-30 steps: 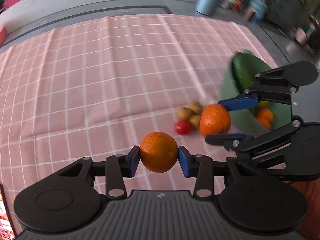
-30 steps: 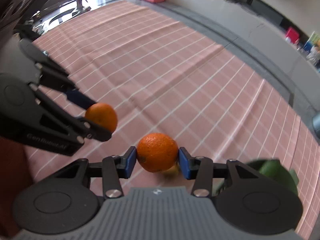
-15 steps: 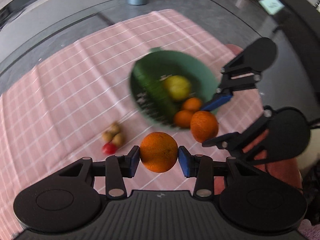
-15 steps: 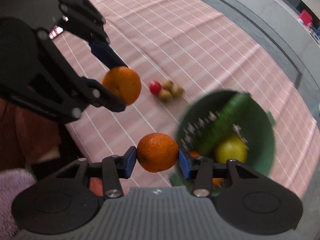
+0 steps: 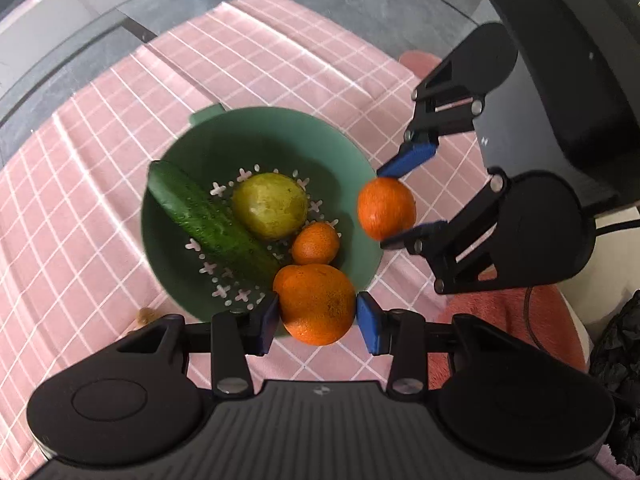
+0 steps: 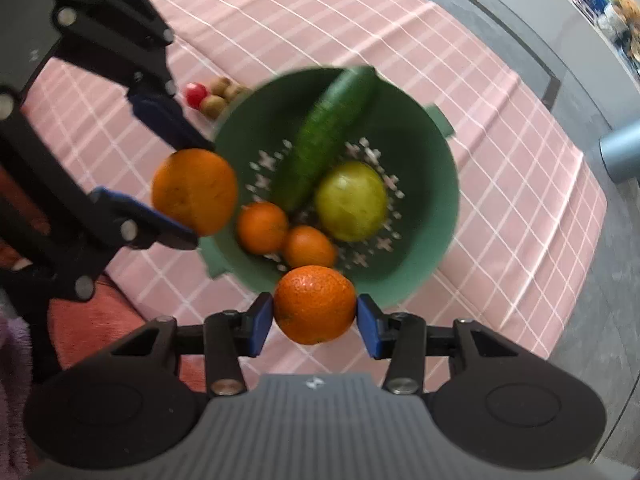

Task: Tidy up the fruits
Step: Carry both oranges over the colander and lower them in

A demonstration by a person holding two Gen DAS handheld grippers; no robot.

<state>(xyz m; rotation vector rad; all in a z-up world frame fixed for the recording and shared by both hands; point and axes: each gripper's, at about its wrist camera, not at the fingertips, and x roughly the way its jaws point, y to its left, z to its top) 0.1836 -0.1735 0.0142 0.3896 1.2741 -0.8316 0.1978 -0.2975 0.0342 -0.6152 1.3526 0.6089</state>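
- Both grippers have swung over the green colander (image 5: pixel 256 128) since half a second ago — the bowl, then blurred and farther off, now sits sharp and directly below them on the pink checked cloth (image 5: pixel 80 208) covering the surface.
- Left gripper (image 5: pixel 316 318) is clamped on an orange (image 5: pixel 316 304), held across its widest part above the colander's near rim.
- Right gripper (image 6: pixel 315 317) is likewise clamped on a second orange (image 6: pixel 315 304), just above the near rim in its own view.
- Judged by look, each orange is firm, round and moderately heavy, with dimpled skin that gives some grip; it could roll once let go, so a low release inside the bowl seems wise.
- Count inside the colander: one long cucumber (image 5: pixel 208 220), one yellow-green round fruit (image 5: pixel 270 206), two small oranges (image 6: pixel 262 227) (image 6: pixel 309 246) — the left view shows only one, the held orange hiding the other.
- Count on the cloth, far left of the colander in the right view: one small red fruit (image 6: pixel 196 94) and about three small brown fruits (image 6: pixel 222 94), touching in a cluster.
- Oranges in all: four — two held, two in the bowl.
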